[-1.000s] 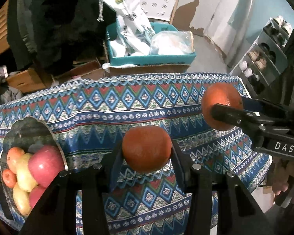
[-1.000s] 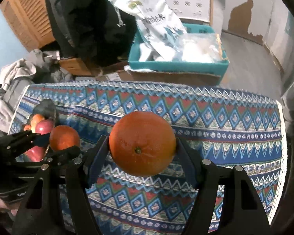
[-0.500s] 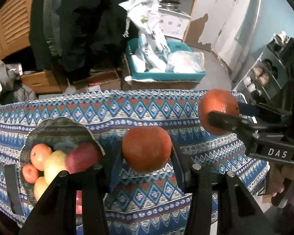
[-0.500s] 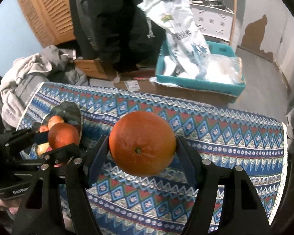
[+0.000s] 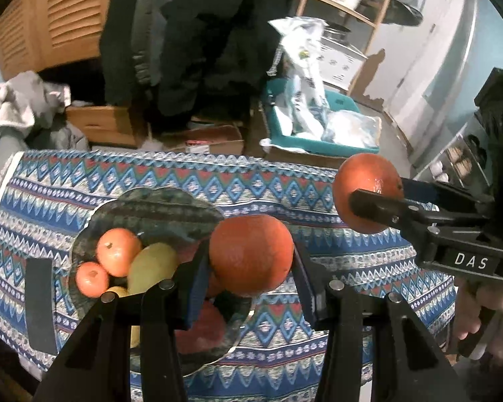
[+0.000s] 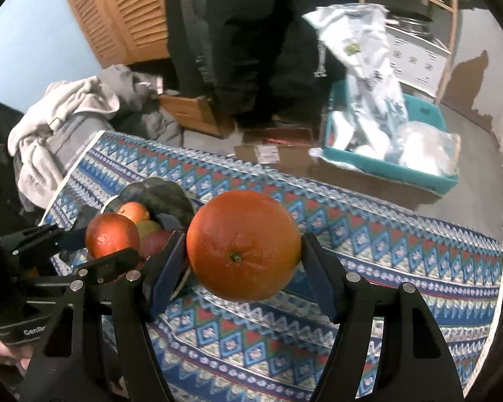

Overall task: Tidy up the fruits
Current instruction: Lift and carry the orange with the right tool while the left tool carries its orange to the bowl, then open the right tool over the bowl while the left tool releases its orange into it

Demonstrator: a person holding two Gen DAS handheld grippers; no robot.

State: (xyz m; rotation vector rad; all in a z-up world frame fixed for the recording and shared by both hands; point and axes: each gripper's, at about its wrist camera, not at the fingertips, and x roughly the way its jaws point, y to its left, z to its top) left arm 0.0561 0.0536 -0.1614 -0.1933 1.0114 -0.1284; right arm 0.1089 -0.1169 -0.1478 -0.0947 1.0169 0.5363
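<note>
Left gripper [image 5: 251, 261]: closed on a round deep-orange fruit [image 5: 250, 254] at lower centre of the left wrist view, held above the near edge of the bowl.
Right gripper [image 6: 244, 261]: clamped on a larger round orange with a green stem scar [image 6: 244, 246], centre of the right wrist view, above the cloth.
Bowl: dark scalloped glass bowl [image 5: 157, 201], left of centre, holding two small orange fruits, a yellow-green fruit and red fruit.
Surface: blue, red and white zigzag-patterned tablecloth [image 5: 268, 181] spanning mid-frame.
Background: teal plastic bin of bags [image 5: 318, 134], upper right.
</note>
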